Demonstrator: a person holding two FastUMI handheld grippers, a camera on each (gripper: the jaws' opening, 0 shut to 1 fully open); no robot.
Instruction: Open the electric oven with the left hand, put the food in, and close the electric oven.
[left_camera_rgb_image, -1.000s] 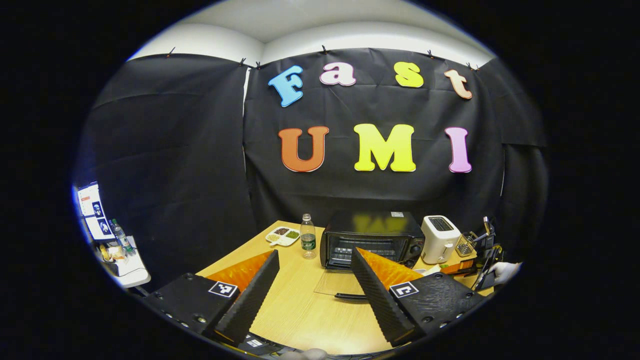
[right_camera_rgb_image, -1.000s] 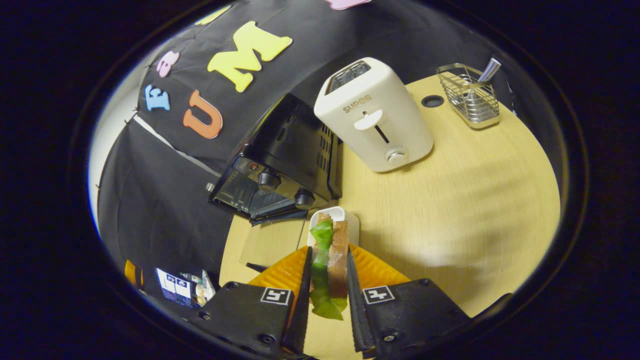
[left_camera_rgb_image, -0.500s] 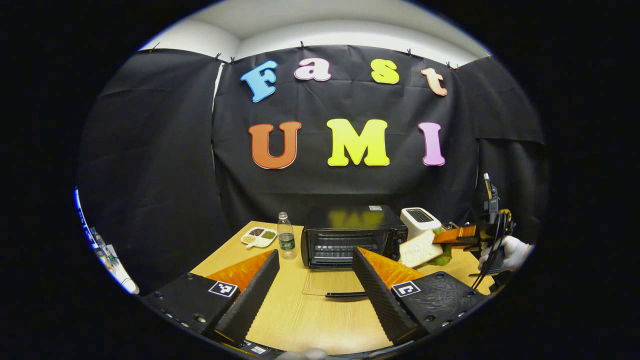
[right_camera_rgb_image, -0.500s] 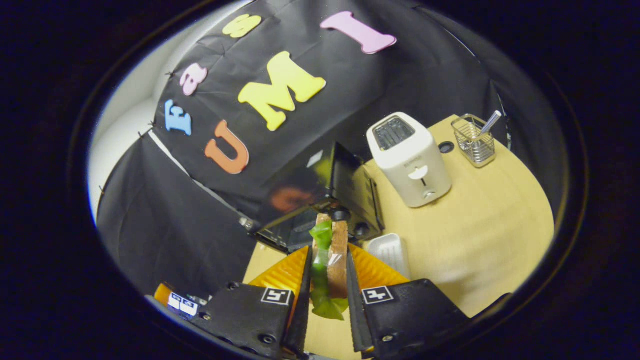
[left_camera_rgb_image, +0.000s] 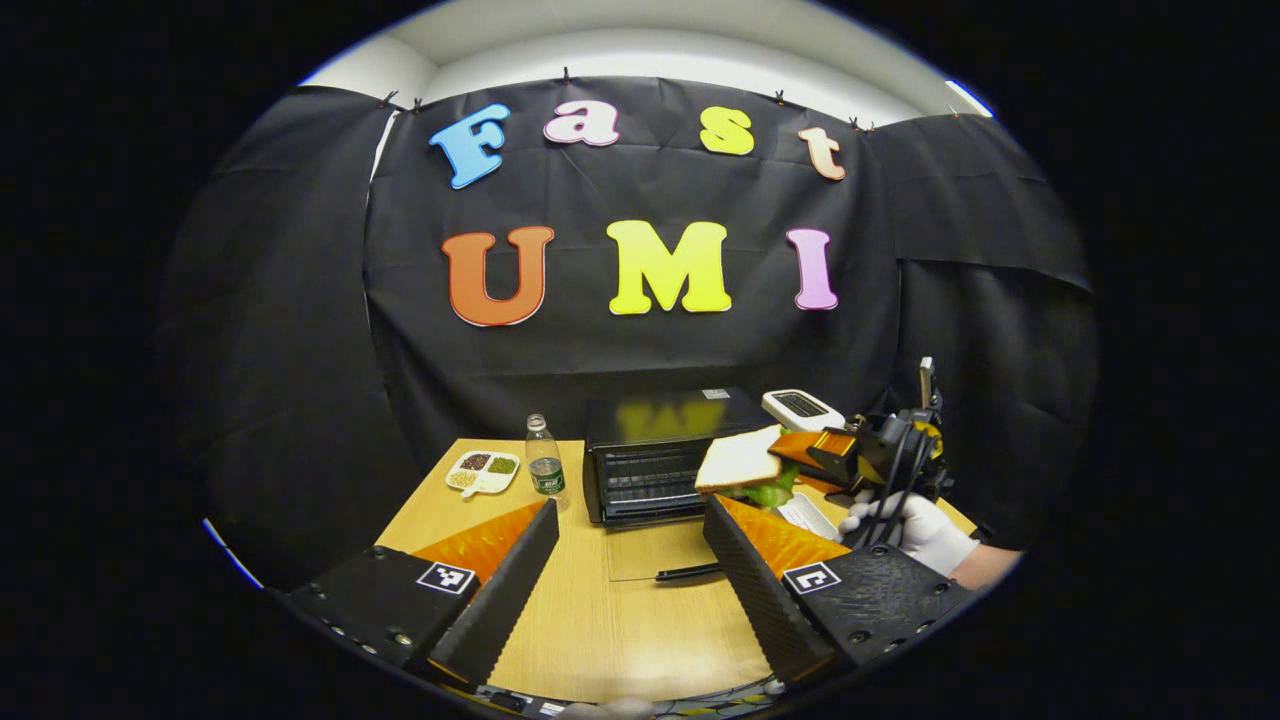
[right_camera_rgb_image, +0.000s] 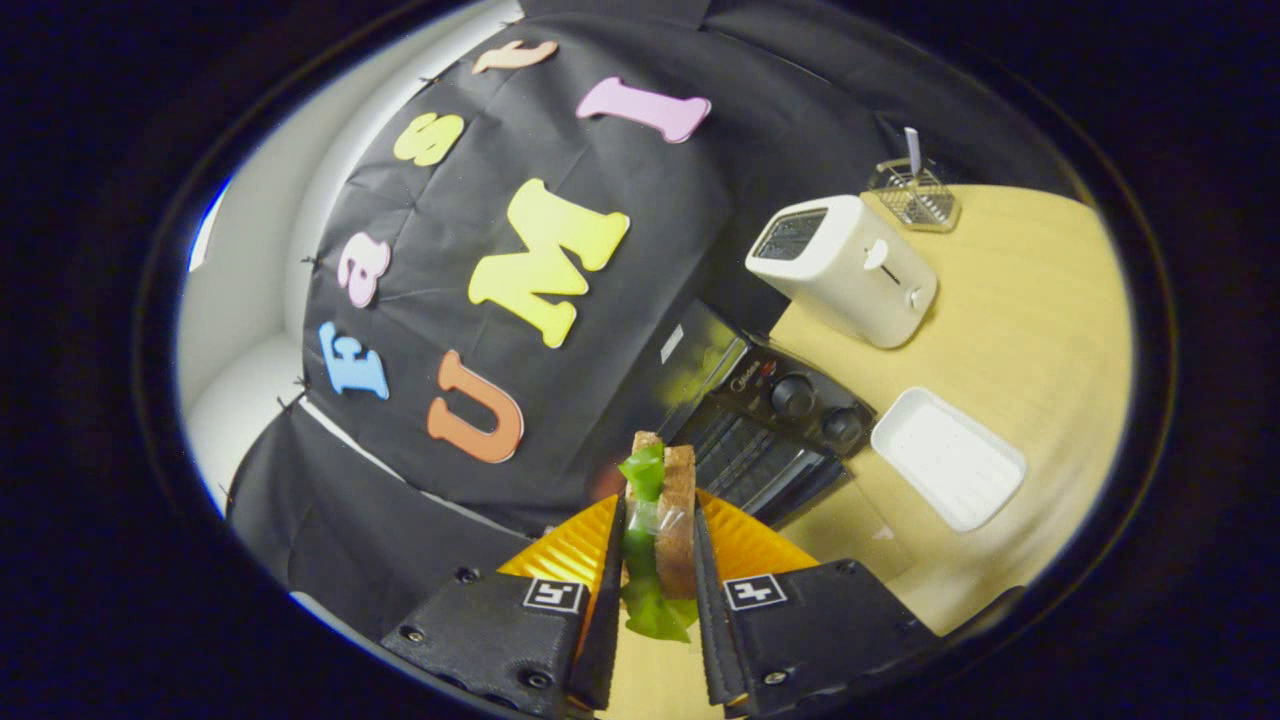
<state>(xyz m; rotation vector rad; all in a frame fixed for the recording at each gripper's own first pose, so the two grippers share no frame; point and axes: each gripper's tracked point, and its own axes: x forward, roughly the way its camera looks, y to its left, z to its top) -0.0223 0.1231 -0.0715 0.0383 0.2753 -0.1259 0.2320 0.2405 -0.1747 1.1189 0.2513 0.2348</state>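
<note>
Standing at the back of the wooden table (left_camera_rgb_image: 600, 620), against the booth's black cloth wall, the electric oven (left_camera_rgb_image: 660, 455) has its glass door (left_camera_rgb_image: 655, 552) dropped flat onto the tabletop, the dark handle at the door's near edge. In the right gripper view the oven's two knobs (right_camera_rgb_image: 815, 410) and the wire rack inside can be made out.

The food is a sandwich (right_camera_rgb_image: 660, 530) (a brown bread slice with a green leaf and something clear between), and the right gripper (right_camera_rgb_image: 655, 590) is clenched on it, both fingers pressing its faces. In the left gripper view that sandwich (left_camera_rgb_image: 745, 465) hangs in the air just to the right of the oven's open mouth, above the table, carried by the right gripper (left_camera_rgb_image: 800, 450) in a white-gloved hand (left_camera_rgb_image: 915, 530).

The left gripper (left_camera_rgb_image: 630, 560) is held back over the near part of the table, its jaws spread wide with nothing between them.

A white rectangular dish (right_camera_rgb_image: 948, 458) lies on the table beside the oven's knob end, with a white toaster (right_camera_rgb_image: 845, 268) behind it and a wire holder (right_camera_rgb_image: 912, 195) farther back. Left of the oven stand a water bottle (left_camera_rgb_image: 545, 468) and a small divided dish (left_camera_rgb_image: 482, 470) holding dark and green contents.
</note>
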